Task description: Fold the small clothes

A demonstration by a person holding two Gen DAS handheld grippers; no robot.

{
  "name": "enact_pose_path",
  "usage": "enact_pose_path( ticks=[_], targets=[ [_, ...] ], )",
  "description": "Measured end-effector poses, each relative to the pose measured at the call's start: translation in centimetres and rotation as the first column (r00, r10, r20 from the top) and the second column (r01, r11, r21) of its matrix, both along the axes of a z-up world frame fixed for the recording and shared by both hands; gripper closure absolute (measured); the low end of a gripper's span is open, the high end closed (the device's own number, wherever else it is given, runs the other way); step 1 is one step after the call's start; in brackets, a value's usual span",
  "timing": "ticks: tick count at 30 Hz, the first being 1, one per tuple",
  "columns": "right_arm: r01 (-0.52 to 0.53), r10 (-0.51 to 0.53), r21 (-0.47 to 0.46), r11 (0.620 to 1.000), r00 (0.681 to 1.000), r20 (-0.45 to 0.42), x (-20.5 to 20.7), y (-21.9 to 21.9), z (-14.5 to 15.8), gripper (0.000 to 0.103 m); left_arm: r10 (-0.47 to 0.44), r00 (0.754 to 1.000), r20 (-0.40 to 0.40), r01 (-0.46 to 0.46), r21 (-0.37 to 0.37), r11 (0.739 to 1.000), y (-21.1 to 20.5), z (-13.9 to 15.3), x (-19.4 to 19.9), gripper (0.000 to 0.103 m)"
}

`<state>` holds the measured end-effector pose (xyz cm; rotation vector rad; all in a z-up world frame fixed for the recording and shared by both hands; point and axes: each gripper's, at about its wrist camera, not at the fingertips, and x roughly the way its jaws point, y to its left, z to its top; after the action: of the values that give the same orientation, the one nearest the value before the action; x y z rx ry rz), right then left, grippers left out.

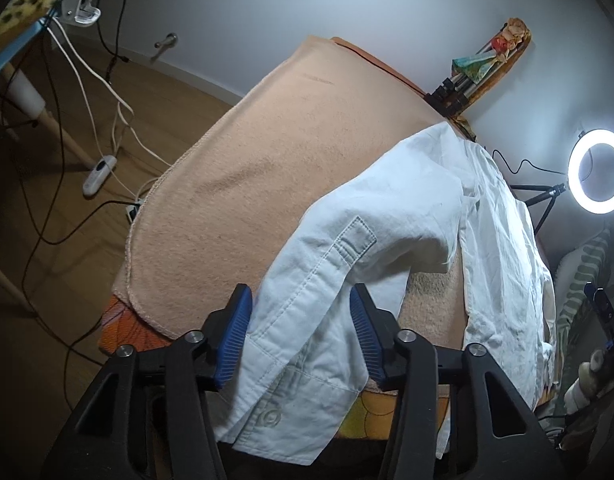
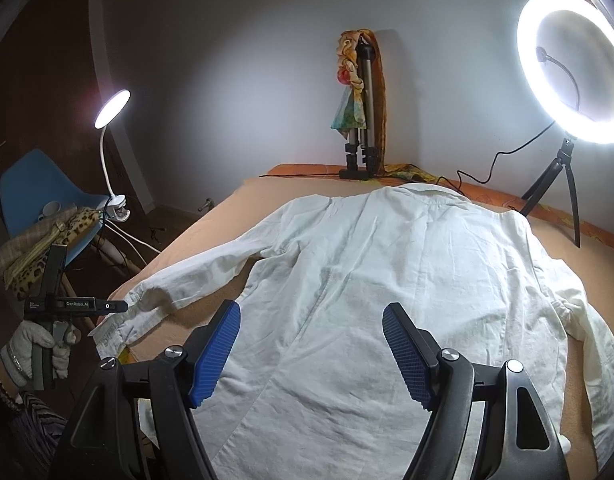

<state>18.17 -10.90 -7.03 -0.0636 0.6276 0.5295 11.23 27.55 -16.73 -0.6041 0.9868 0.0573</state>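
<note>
A white long-sleeved shirt (image 2: 387, 280) lies spread flat, back side up, on a peach blanket (image 2: 227, 216) covering the bed. Its left sleeve (image 2: 195, 276) stretches out toward the blanket's left edge. In the left wrist view that sleeve (image 1: 315, 272) runs between the blue pads of my left gripper (image 1: 301, 336), and the buttoned cuff (image 1: 275, 400) hangs below them. The pads flank the cloth without visibly pinching it. My right gripper (image 2: 311, 344) hovers open over the shirt's lower back, holding nothing. A gloved hand (image 2: 27, 344) holds the left gripper's handle.
A lit ring light (image 2: 527, 80) on a small tripod stands at the bed's far right. A folded tripod draped with a scarf (image 2: 361, 120) leans on the wall. Left of the bed are a clip lamp (image 2: 113, 108), a blue chair (image 2: 35, 184) and floor cables (image 1: 99, 168).
</note>
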Motion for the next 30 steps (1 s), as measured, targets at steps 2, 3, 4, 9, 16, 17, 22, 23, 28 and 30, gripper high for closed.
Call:
enact_pose_path(
  ticks=[2, 3, 4, 9, 16, 17, 22, 23, 28, 30],
  targets=[
    [0.006, -0.006, 0.009, 1.000, 1.000, -0.013, 0.3, -0.3, -0.1, 0.027, 0.003, 1.000, 0.005, -0.003, -0.020, 1.000, 0.2, -0.2, 0.2, 0.074],
    [0.008, -0.008, 0.012, 1.000, 1.000, -0.018, 0.3, -0.3, -0.1, 0.027, 0.003, 1.000, 0.010, -0.002, -0.024, 1.000, 0.2, -0.3, 0.2, 0.079],
    [0.009, -0.008, 0.013, 1.000, 1.000, -0.022, 0.4, -0.4, -0.1, 0.027, -0.002, 1.000, 0.020, 0.003, -0.027, 1.000, 0.1, -0.3, 0.2, 0.083],
    [0.000, 0.000, -0.004, 1.000, 1.000, -0.015, 0.3, 0.0, -0.2, 0.027, -0.020, 0.996, 0.086, 0.022, -0.023, 0.999, -0.4, 0.4, 0.0, 0.096],
    [-0.009, 0.009, -0.005, 1.000, 0.999, -0.033, 0.5, 0.2, -0.3, 0.027, -0.072, 0.969, 0.234, 0.074, 0.003, 0.997, -2.8, 4.2, -0.7, 0.097],
    [-0.009, 0.009, -0.002, 1.000, 0.999, -0.041, 0.6, 0.1, -0.2, 0.027, -0.095, 0.963, 0.253, 0.092, 0.024, 0.996, -3.7, 4.9, -0.8, 0.097],
    [-0.016, 0.019, 0.034, 0.999, 0.994, -0.109, 2.2, -0.9, 0.4, 0.027, -0.252, 0.913, 0.320, 0.230, 0.105, 0.967, -9.0, 7.8, -0.7, 0.097],
    [-0.025, 0.029, 0.034, 0.999, 0.992, -0.121, 2.7, -1.0, 0.7, 0.027, -0.281, 0.903, 0.323, 0.256, 0.118, 0.959, -9.9, 8.0, -0.8, 0.097],
    [-0.156, 0.162, 0.044, 0.987, 0.961, -0.226, 7.0, -0.3, 3.2, 0.026, -0.440, 0.844, 0.306, 0.410, 0.160, 0.898, -15.1, 8.2, -1.1, 0.097],
    [-0.164, 0.179, 0.080, 0.983, 0.948, -0.262, 9.4, 0.3, 4.0, 0.025, -0.495, 0.824, 0.276, 0.458, 0.192, 0.868, -17.1, 7.8, -1.2, 0.098]
  ],
)
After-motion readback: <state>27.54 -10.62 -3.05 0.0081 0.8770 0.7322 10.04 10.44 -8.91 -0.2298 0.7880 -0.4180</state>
